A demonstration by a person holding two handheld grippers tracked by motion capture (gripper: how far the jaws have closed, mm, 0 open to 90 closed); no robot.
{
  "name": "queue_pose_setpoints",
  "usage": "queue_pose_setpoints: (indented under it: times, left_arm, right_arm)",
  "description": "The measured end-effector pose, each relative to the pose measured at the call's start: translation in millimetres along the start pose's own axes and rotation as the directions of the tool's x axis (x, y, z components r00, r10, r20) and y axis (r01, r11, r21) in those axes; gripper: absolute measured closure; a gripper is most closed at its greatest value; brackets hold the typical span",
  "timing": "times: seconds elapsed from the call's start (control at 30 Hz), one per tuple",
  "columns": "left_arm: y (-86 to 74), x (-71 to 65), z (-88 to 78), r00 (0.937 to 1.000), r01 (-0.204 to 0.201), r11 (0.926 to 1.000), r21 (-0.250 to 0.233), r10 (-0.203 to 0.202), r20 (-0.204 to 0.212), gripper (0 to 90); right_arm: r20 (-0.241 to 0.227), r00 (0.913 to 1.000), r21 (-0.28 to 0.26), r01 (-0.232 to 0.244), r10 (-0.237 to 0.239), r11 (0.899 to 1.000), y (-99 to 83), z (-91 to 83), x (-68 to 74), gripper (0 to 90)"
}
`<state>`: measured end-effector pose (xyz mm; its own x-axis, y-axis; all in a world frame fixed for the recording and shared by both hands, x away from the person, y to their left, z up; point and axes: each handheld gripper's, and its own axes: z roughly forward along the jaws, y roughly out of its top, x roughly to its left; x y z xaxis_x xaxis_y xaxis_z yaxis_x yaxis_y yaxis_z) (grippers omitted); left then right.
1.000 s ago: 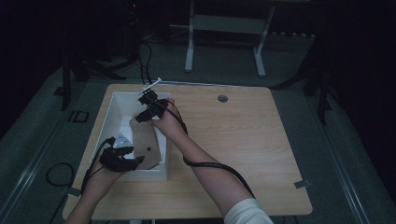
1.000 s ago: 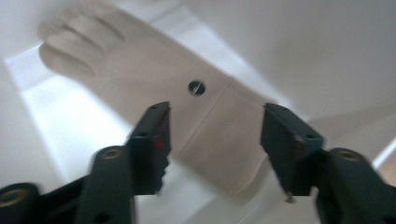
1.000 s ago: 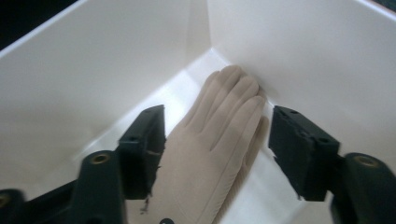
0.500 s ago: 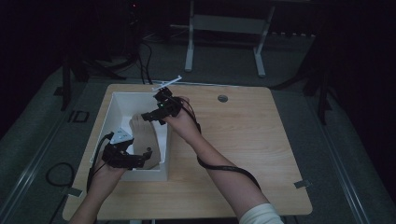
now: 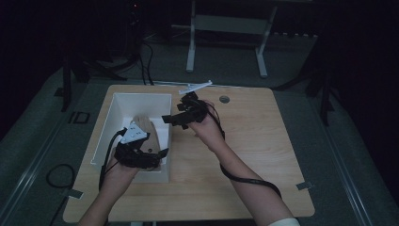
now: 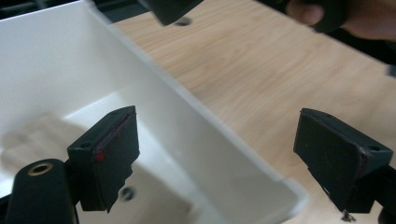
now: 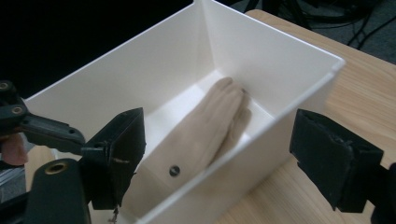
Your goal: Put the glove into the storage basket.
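Blur smears the beige glove [image 7: 212,123] in the left gripper view, while the right gripper view shows it lying flat on the floor of the white bin [image 5: 123,104], fingers toward the far corner. Left gripper [image 5: 151,157], hovering over the bin's near end, hides part of the glove from above; its jaws have just been opening and stand wide apart, nothing between them. Right gripper [image 5: 170,119], likewise just opened and empty, hangs beside the bin's right wall over bare wooden table [image 5: 263,155].

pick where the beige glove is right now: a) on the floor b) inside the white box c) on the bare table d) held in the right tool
b, the glove lies on the bottom of the white box, and neither open tool holds it.
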<state>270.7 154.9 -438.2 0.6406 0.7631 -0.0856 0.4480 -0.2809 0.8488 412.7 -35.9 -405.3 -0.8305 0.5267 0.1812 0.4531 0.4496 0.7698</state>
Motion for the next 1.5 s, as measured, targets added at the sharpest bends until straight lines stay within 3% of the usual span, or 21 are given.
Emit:
queue_pose_setpoints:
  times: [0.27,0.53,0.83,1.13,1.5]
  left_arm:
    - [10.3,-28.6,13.8,0.9947,-0.048,0.9987,-0.015,0.049,0.090,14.9]
    - [16.6,-49.0,25.3,0.9842,-0.076,0.9962,-0.043,0.082,0.157,14.9]
    - [10.2,-72.1,41.1,0.9670,-0.122,0.9920,-0.033,0.126,0.222,14.8]
    - [2.6,-91.2,53.1,0.9437,-0.178,0.9839,-0.020,0.176,0.280,14.6]
    - [-15.8,-104.9,78.7,0.9270,-0.182,0.9832,0.017,0.165,0.337,14.5]
  right_arm:
    - [0.018,0.9997,-0.031,-0.014,0.014,0.999,-23.2,-33.9,-16.2,18.5]
    - [0.043,0.9986,-0.022,0.031,-0.030,0.999,-48.4,-53.3,-22.6,18.0]
    - [0.046,0.9985,-0.038,0.033,-0.031,0.999,-81.2,-60.5,-25.3,16.1]
    - [0.043,0.9990,-0.035,0.013,-0.012,0.999,-117.8,-62.1,-36.9,15.4]
    - [0.078,0.9965,-0.026,0.032,-0.030,0.999,-154.7,-67.9,-47.8,14.7]
